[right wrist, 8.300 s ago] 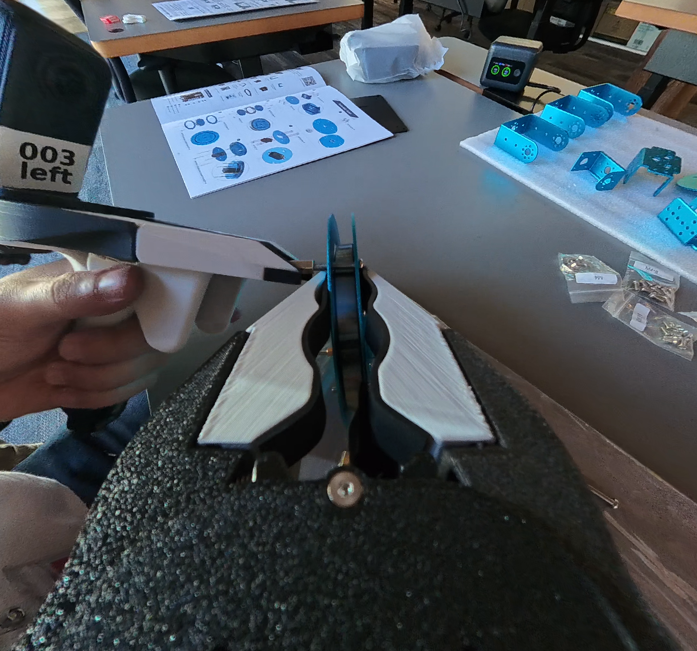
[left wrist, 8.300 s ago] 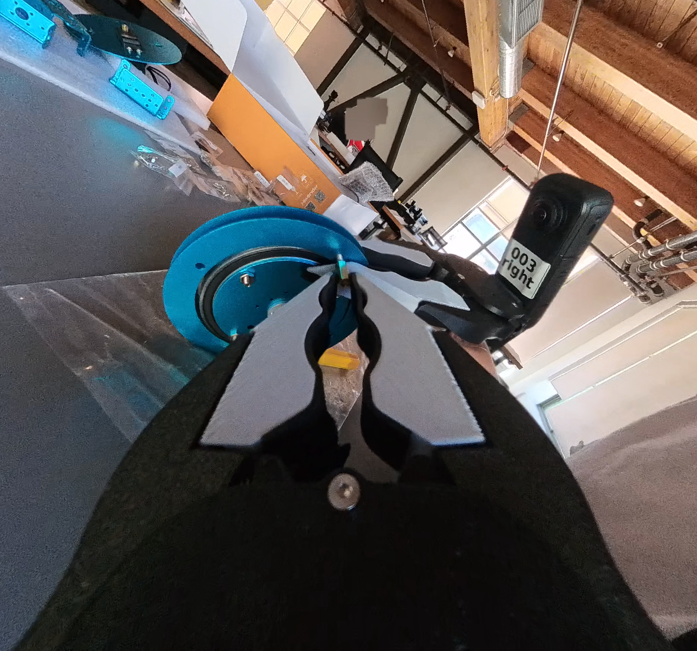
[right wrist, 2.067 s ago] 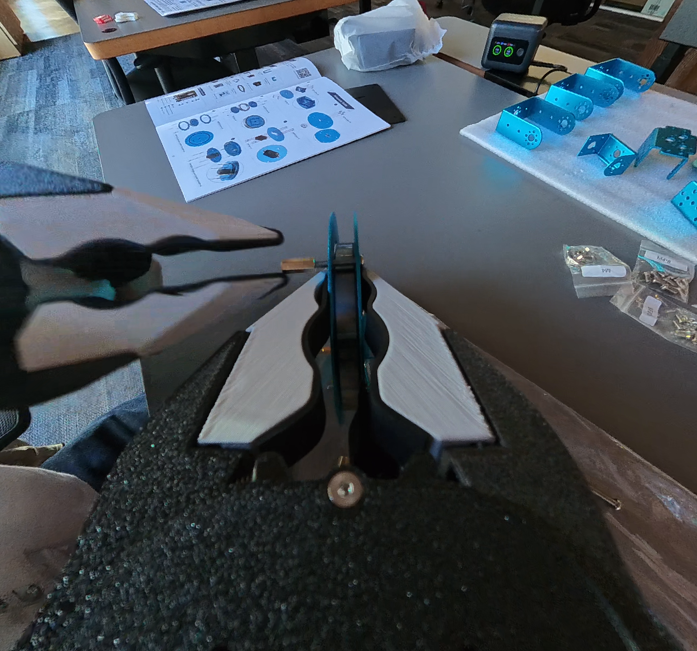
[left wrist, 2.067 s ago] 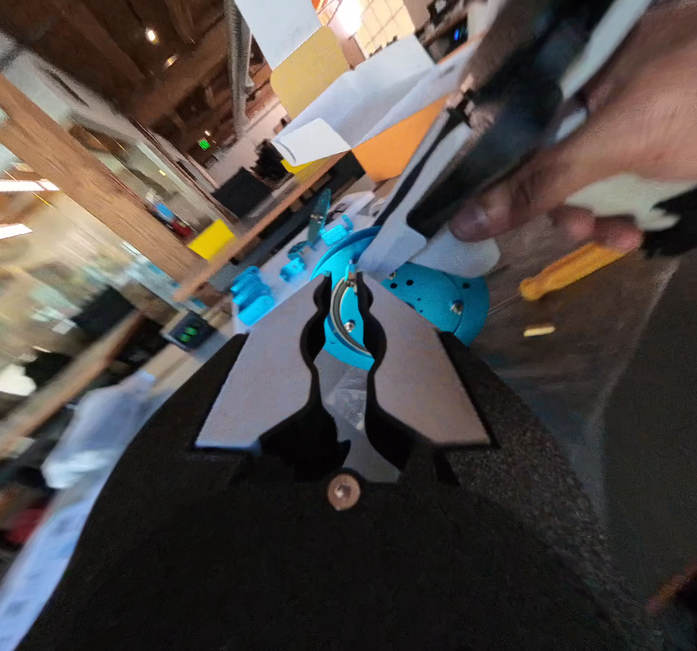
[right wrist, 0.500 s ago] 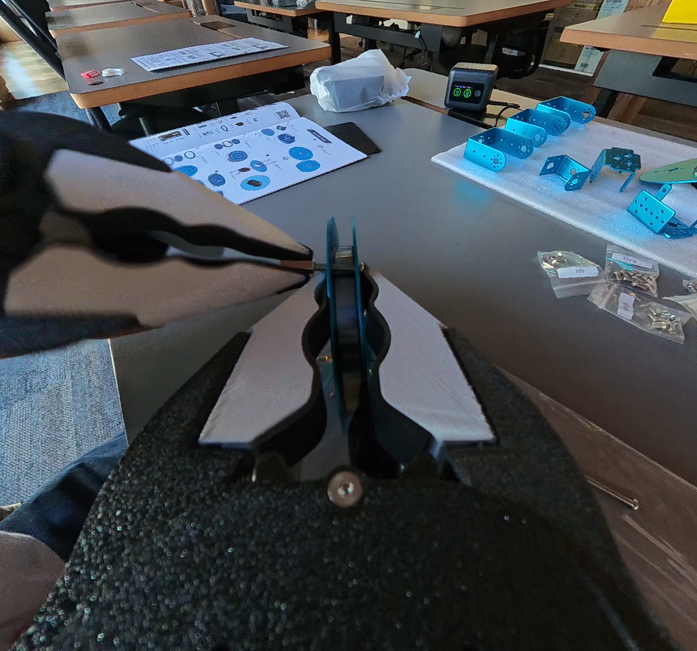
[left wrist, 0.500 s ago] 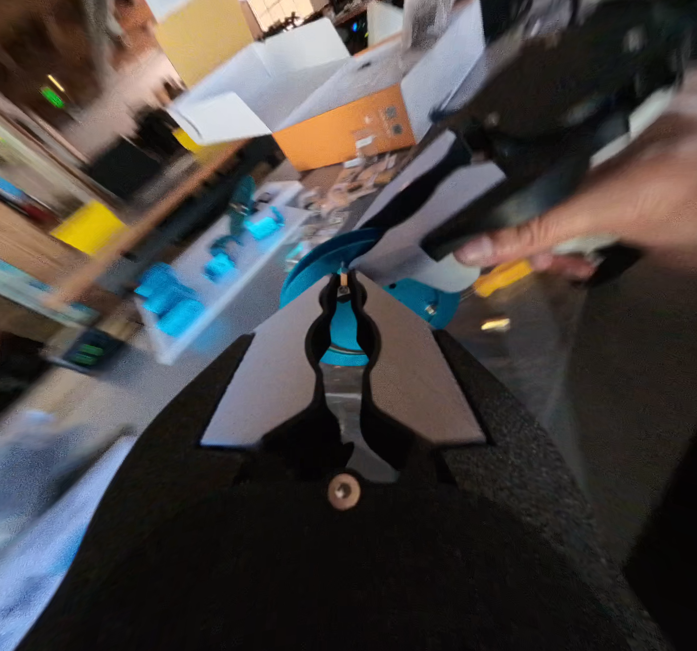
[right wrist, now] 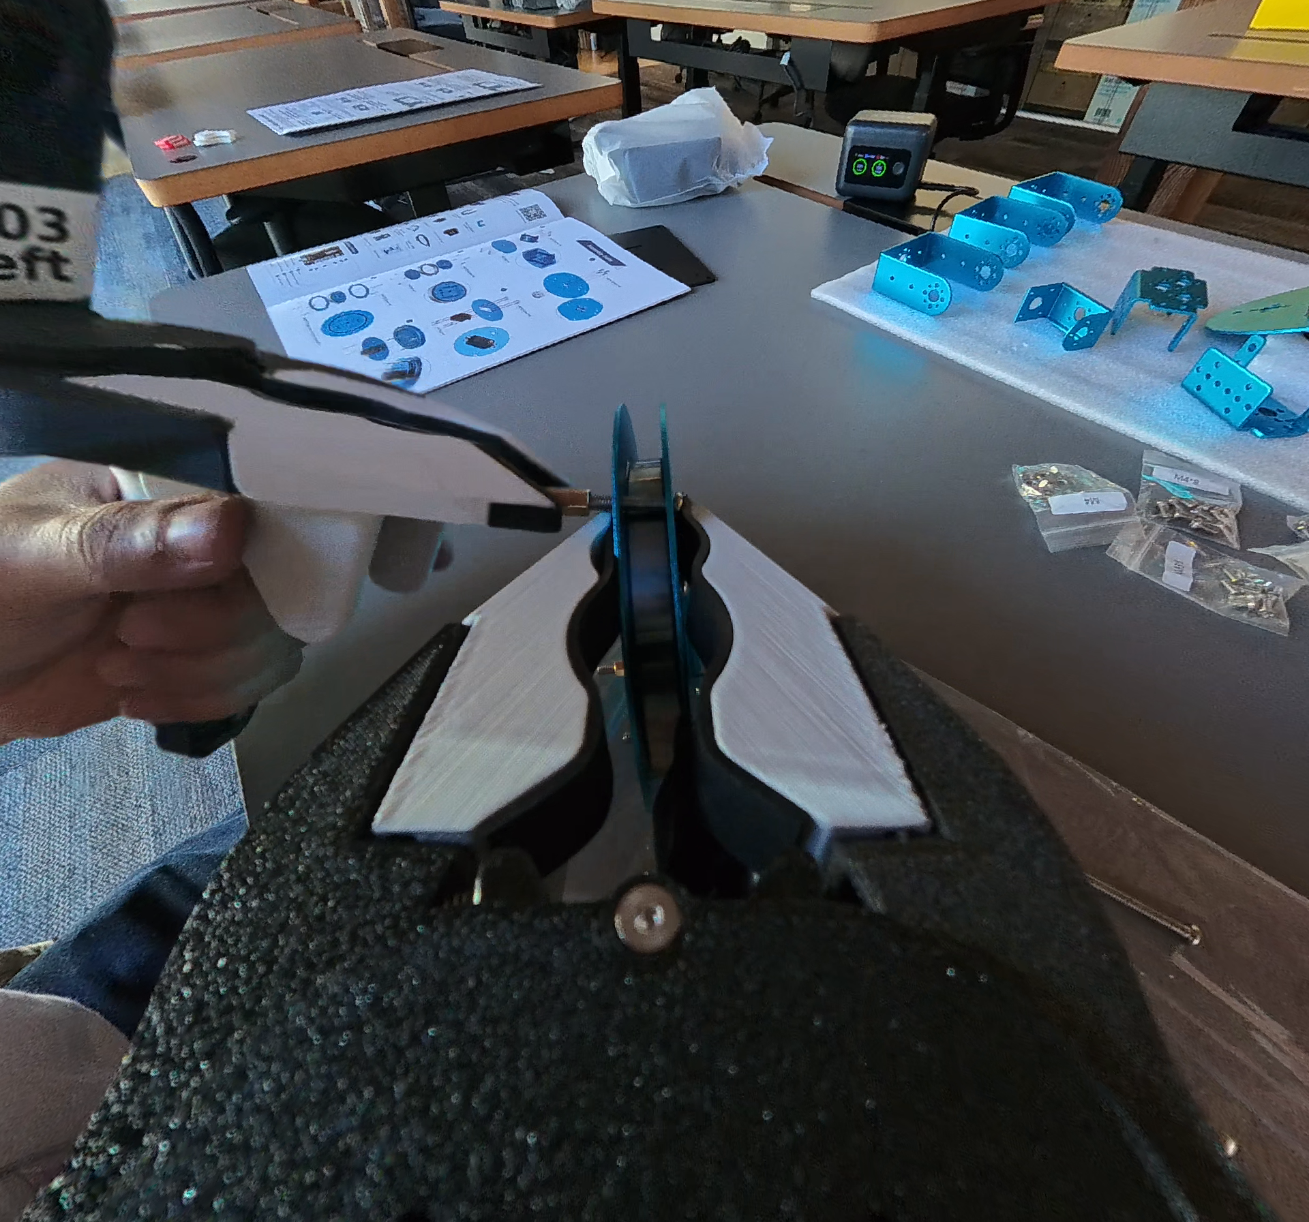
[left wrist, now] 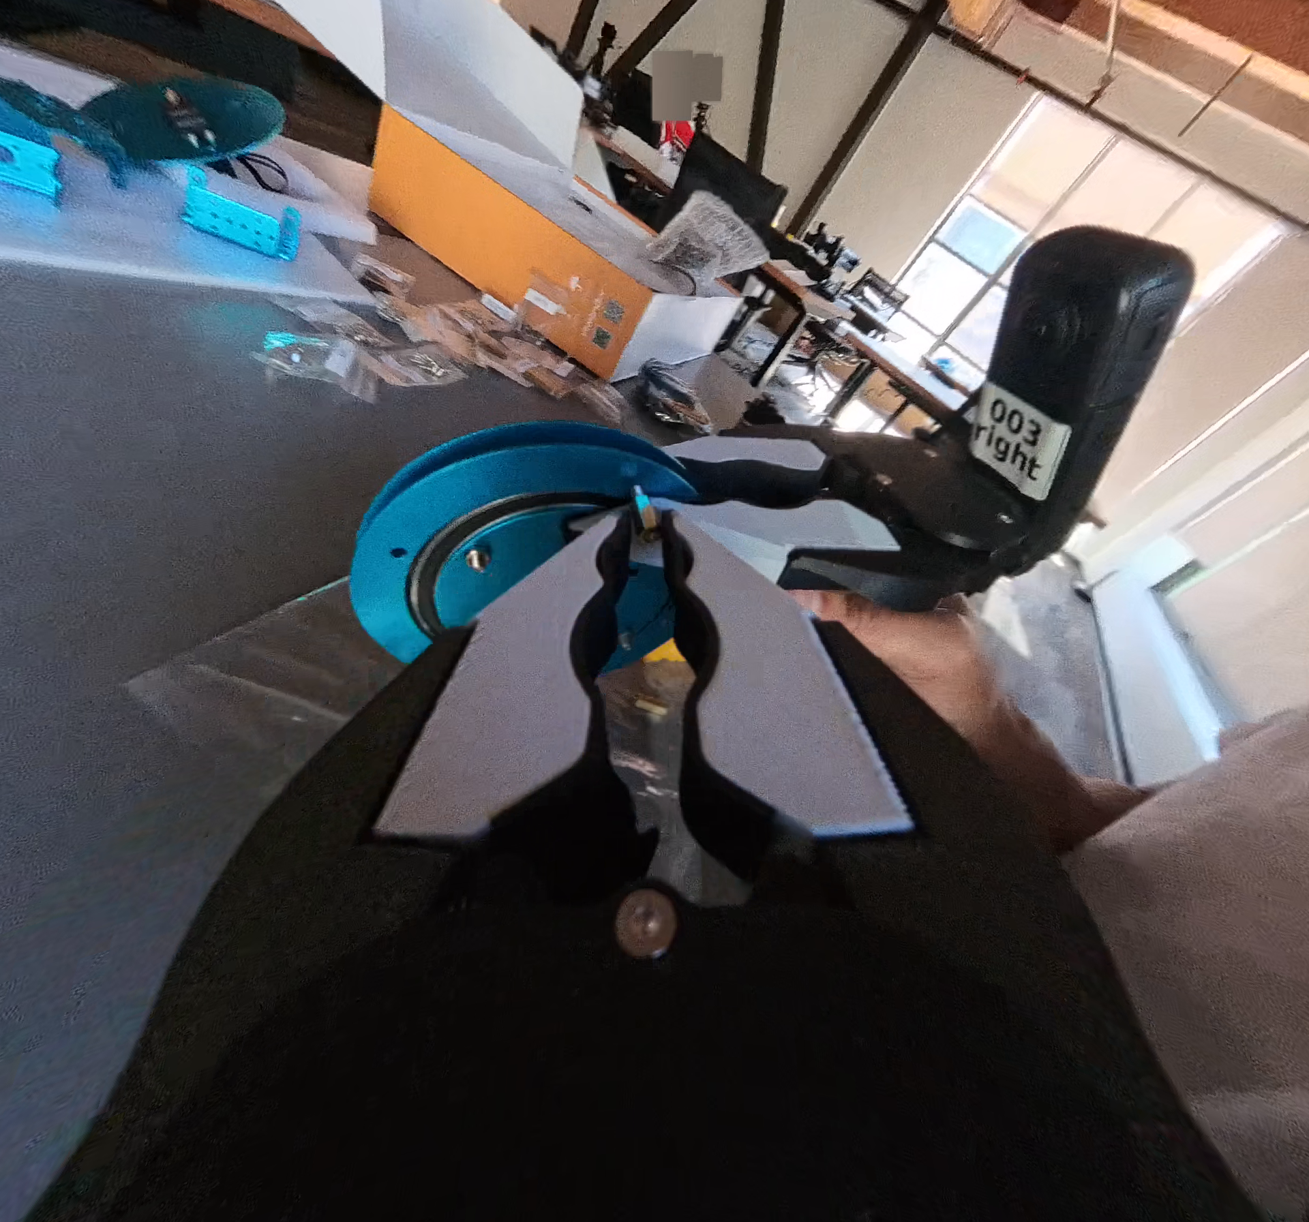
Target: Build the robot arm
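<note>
My right gripper is shut on a blue double-disc wheel assembly and holds it edge-on above the grey table. My left gripper is shut on a small brass standoff. In the right wrist view the left gripper comes in from the left, and the threaded end of the standoff meets the disc's left face. In the left wrist view the blue disc shows its face with a dark ring and several screws. The right gripper clamps its far edge.
An open instruction booklet lies at the back left. A white foam sheet carries blue brackets. Bags of screws lie at the right. A black device with a screen, a white wrapped bundle and an orange box stand farther back. Left and right tips are no more than a few centimetres apart.
The left gripper, apart from the standoff 2.1 s ago, has closed on it again and rolled about its axis while staying at the disc. The right gripper holds the disc nearly still.
</note>
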